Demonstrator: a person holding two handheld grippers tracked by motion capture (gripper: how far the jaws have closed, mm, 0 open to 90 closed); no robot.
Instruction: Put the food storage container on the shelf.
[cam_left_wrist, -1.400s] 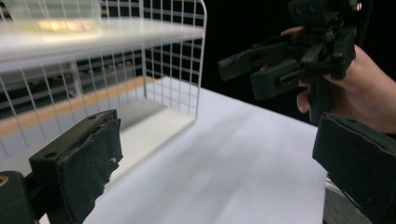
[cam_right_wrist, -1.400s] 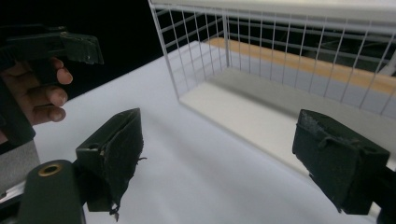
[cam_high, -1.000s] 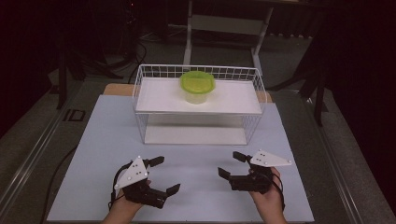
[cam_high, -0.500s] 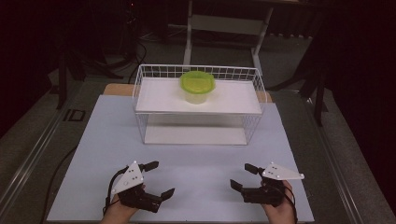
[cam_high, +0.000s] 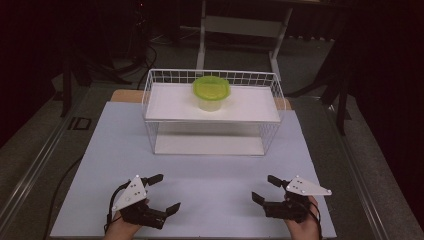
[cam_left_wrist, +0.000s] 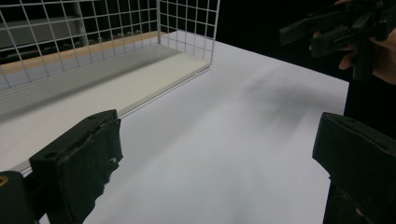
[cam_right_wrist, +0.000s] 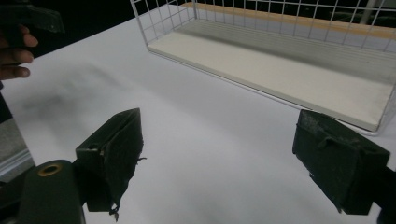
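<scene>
A white wire rack (cam_high: 272, 95) with two flat white shelves stands at the far side of the smooth pale blue-white table (cam_high: 210, 175). Its sides are a grid of thin wires in little squares. On the top shelf sits a round see-through plastic tub with a bright green lid (cam_high: 211, 92). The lid is on, and what is inside the tub cannot be made out. The bottom shelf (cam_high: 207, 145) is a plain, cream board with nothing on it.

The left gripper (cam_high: 164, 193) is near the front edge of the table, on the left. Its two black jaws are spread wide apart and hold nothing. In the left gripper view the jaw pads (cam_left_wrist: 86, 154) look soft and a bit frayed at the edges.

The right gripper (cam_high: 266, 188) is near the front edge on the right, well apart from the left one. Its jaws are wide apart too, with nothing between them. Each gripper has a flat grey three-cornered plate on top.

The tub is far from both grippers, up on the rack.
</scene>
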